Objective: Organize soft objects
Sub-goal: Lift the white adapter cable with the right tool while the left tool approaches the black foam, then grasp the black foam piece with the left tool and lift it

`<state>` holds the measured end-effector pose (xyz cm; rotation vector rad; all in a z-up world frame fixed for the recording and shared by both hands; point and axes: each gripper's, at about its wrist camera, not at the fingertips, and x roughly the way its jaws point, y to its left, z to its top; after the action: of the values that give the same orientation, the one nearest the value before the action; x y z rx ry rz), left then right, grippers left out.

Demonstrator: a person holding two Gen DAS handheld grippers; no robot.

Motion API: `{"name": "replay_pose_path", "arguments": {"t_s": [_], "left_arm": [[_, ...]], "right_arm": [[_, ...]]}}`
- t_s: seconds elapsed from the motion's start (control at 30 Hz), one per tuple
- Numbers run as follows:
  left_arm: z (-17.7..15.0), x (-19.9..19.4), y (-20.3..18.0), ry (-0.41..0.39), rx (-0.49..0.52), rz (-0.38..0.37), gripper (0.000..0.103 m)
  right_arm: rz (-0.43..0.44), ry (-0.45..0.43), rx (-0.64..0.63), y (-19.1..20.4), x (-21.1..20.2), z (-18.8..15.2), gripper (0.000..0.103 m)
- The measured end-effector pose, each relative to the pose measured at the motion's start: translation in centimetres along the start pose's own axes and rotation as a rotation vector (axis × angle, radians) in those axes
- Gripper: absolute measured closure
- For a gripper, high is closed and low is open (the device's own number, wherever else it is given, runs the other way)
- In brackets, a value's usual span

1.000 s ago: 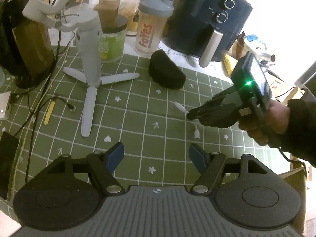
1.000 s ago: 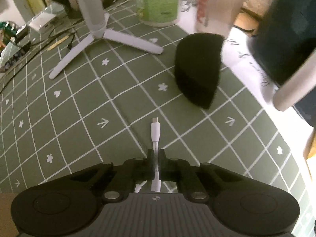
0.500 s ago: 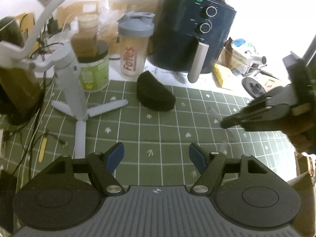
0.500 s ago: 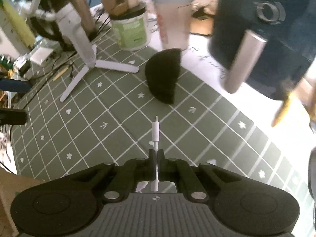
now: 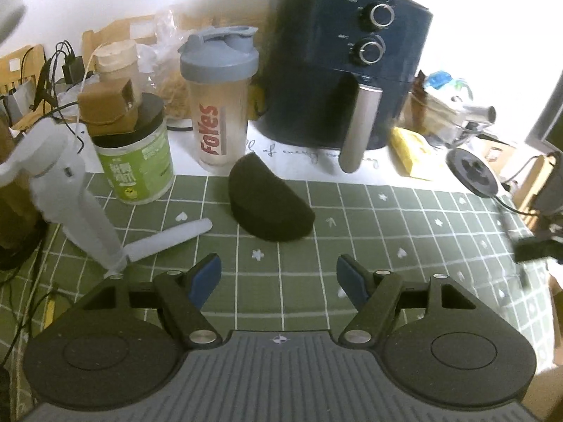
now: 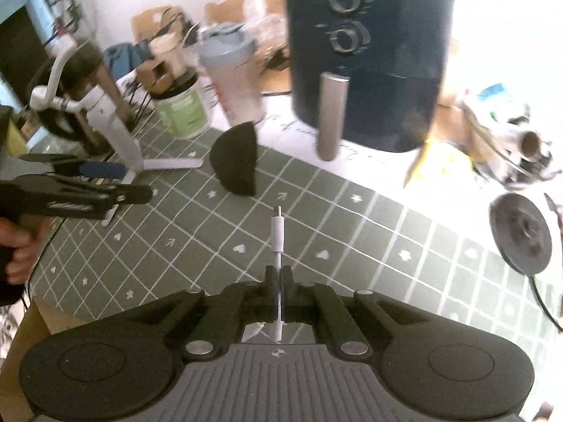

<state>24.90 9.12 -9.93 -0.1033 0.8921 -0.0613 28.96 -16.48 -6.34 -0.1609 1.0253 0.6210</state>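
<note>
- Right claw (image 6: 278, 277) tilts down above the worktop — clamped on a thin white cable (image 6: 277, 232).
- Left claw (image 5: 278, 276) gapes, empty — near a matte black half-round foam pad (image 5: 269, 207).

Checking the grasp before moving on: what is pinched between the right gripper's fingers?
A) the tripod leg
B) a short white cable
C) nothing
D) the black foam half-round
B: the right gripper is shut on the short white cable, whose plug points forward above the mat.
</note>
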Motion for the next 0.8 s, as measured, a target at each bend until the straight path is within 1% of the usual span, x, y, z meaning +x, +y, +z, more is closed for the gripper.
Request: {"name": "replay_pose_path", "arguments": {"t_s": [0.2, 0.23, 0.27, 0.33, 0.5, 0.57, 0.63, 0.7, 0.8], "left_arm": [[1.3, 3.3, 0.2, -0.006, -0.024, 0.024, 0.031], [1.6, 3.8, 0.3, -0.005, -0.026, 0.031, 0.029], [1.9, 4.3, 0.3, -0.009, -0.027, 0.030, 0.024], [2.5, 5.3, 0.5, -0.010, -0.038, 0.023, 0.018], [4.0, 8.6, 1.2, 0.025, -0.099, -0.007, 0.017], [4.5, 10.3, 1.3, 0.057, -0.120, 0.013, 0.017], [4.8, 11.6, 1.4, 0.077, -0.129, 0.016, 0.017], [5.0, 12.9, 1.5, 0.106, -0.133, 0.040, 0.017], [5.1, 14.5, 1.6, 0.143, -0.147, 0.038, 0.017]], "right_arm": [[-0.019, -0.047, 0.099, -0.7, -2.3, -1.6, 0.099], [-0.024, -0.054, 0.112, -0.7, -2.6, -1.8, 0.099], [-0.025, -0.060, 0.125, -0.7, -2.8, -2.0, 0.099], [-0.024, -0.074, 0.156, -0.9, -3.5, -2.4, 0.099], [-0.042, -0.096, 0.200, -1.2, -4.7, -3.4, 0.099], [-0.048, -0.104, 0.217, -1.3, -5.3, -3.8, 0.099], [-0.057, -0.109, 0.226, -1.3, -5.8, -4.2, 0.099], [-0.067, -0.112, 0.239, -1.3, -6.2, -4.6, 0.099], [-0.078, -0.115, 0.256, -1.4, -6.7, -5.2, 0.099]]}}
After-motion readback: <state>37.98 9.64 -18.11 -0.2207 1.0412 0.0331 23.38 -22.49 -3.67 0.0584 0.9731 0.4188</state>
